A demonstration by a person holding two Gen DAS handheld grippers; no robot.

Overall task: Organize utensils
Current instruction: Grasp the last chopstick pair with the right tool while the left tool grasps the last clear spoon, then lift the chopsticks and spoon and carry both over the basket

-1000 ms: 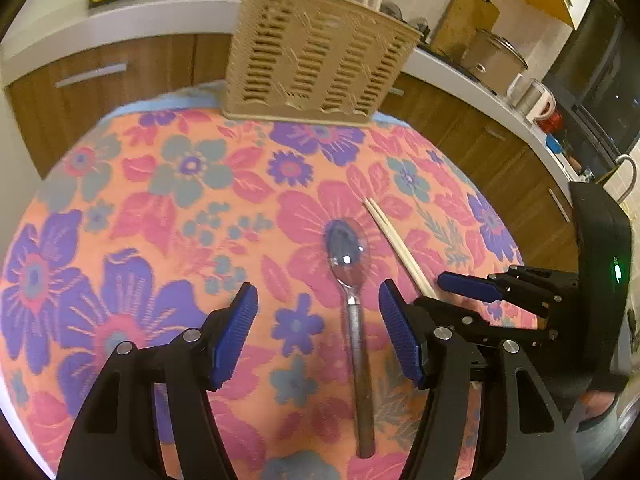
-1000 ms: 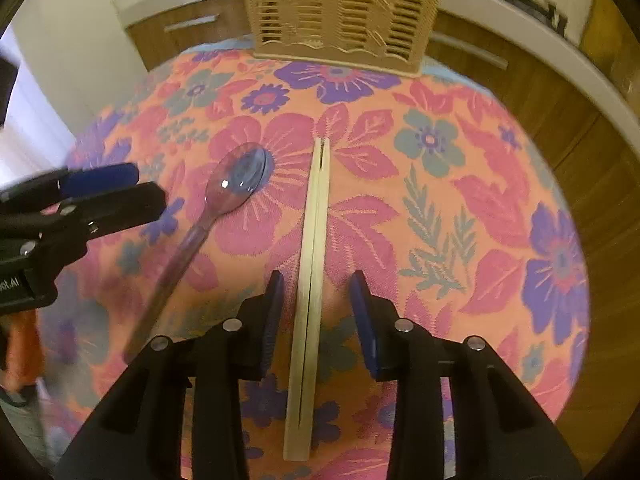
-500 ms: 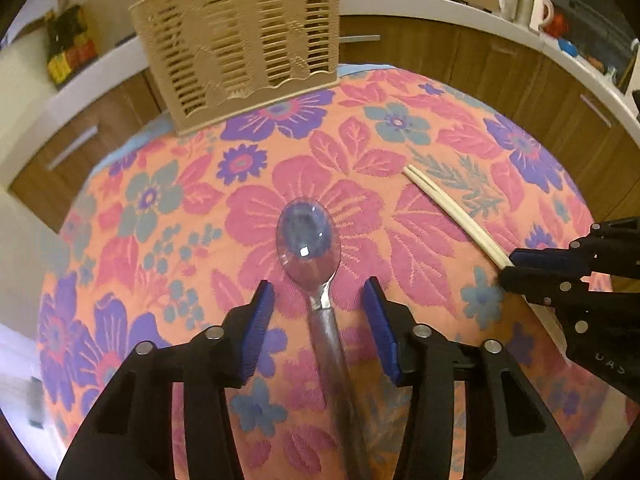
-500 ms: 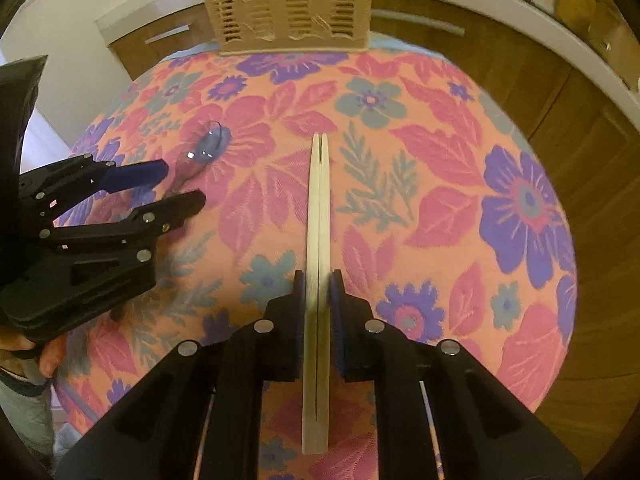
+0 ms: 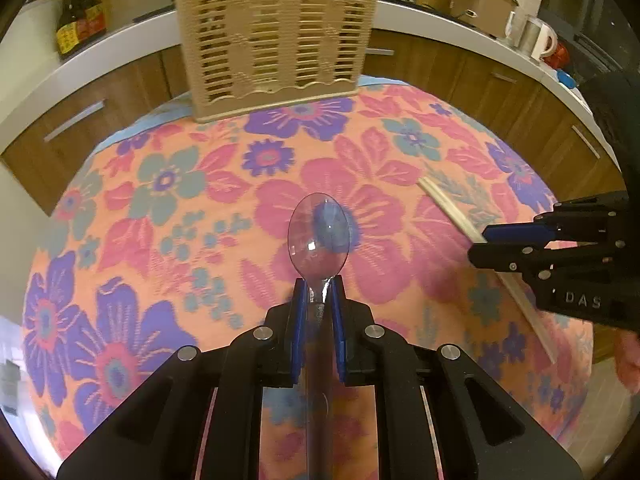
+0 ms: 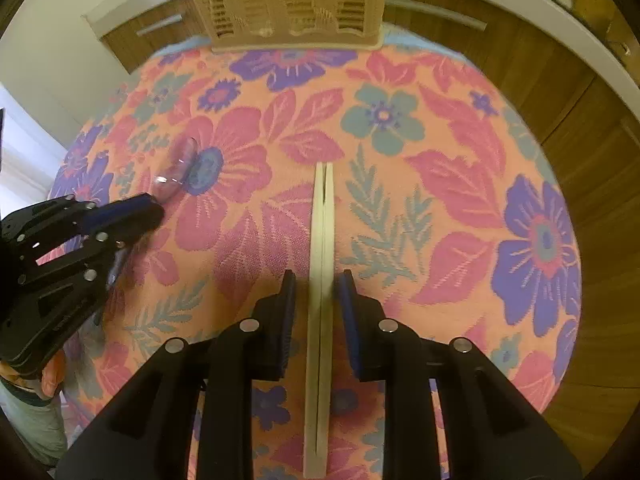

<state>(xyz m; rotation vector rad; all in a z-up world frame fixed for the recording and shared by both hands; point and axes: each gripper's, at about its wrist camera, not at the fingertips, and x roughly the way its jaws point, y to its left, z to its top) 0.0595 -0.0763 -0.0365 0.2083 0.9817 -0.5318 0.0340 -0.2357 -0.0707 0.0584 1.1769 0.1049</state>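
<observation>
My left tongs [image 5: 319,294] are closing on the clear spoon [image 5: 319,236] at its neck; it lies on the floral tabletop [image 5: 160,208]. Right tongs [image 6: 316,292] are opening, chopsticks [image 6: 322,264] between them, untouched. Lift level toward the basket [image 5: 276,36]. A second ago, left jaws stood wide.

— What's the room like around you?
— I'm at a round table under a floral cloth [image 5: 168,184], orange with pink and purple blooms. Behind it runs a white countertop [image 5: 440,14] over brown wooden cabinets [image 5: 432,68] with metal handles.
— Anything on the counter?
— Dark bottles [image 5: 82,16] at left, a lidded pot [image 5: 482,2] and mugs [image 5: 540,38] at right. Warm, dim light.
</observation>
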